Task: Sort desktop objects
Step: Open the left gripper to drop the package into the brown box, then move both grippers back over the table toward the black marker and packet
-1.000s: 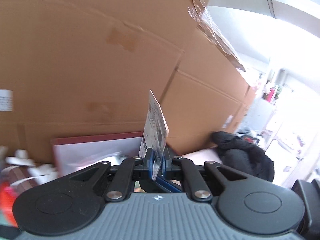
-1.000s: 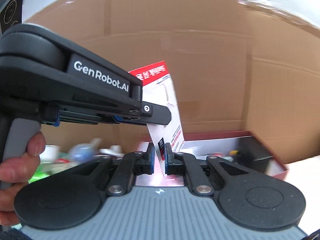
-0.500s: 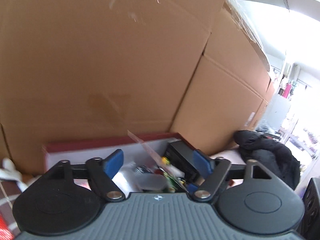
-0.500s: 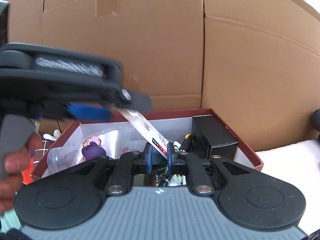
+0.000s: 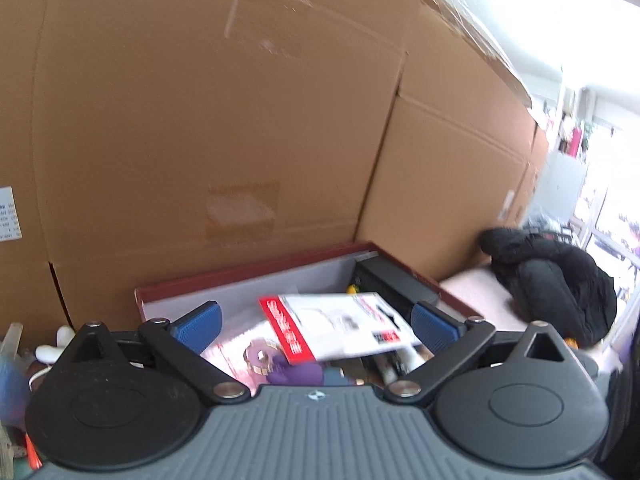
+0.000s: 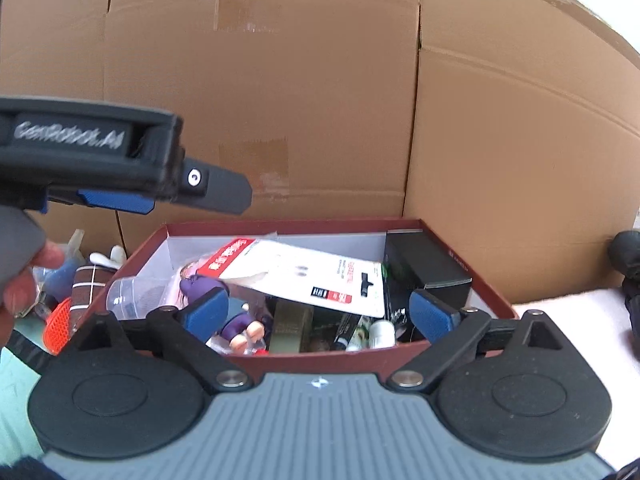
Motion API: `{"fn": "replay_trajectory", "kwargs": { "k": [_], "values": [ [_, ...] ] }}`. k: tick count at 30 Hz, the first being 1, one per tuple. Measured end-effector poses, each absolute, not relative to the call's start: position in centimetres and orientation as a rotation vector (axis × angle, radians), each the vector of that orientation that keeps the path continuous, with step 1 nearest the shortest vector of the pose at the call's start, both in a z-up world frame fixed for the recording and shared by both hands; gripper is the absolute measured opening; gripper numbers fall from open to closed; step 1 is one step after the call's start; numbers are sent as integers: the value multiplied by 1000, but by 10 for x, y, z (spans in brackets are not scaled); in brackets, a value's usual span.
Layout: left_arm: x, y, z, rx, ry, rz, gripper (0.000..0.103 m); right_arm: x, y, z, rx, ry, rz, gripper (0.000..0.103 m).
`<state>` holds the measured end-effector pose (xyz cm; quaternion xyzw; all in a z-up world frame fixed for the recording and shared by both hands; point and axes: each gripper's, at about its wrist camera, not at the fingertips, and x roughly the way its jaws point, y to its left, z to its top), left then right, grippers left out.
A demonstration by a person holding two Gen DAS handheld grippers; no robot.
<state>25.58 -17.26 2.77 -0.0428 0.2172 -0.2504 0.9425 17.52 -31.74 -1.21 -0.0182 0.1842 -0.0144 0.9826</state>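
Both my jaws gape wide now; the released red-and-white card packet (image 6: 304,276) lies atop clutter in the maroon cardboard box (image 6: 460,256), beside a black box (image 6: 424,264).

We cannot read the smeared print on the white card (image 5: 340,326) ahead of the left tool (image 5: 314,322). Below it, the right tool (image 6: 318,312) hides the red box (image 6: 280,227)'s near contents. The black bundle (image 6: 628,264) is cut by the right edge.
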Motion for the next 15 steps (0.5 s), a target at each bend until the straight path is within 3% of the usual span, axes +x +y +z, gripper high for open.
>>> {"fn": "replay_trajectory", "kwargs": {
  "k": [15],
  "values": [
    [202, -168, 27, 16, 467, -528, 103, 140, -290, -1, 14, 403, 7, 101]
  ]
}}
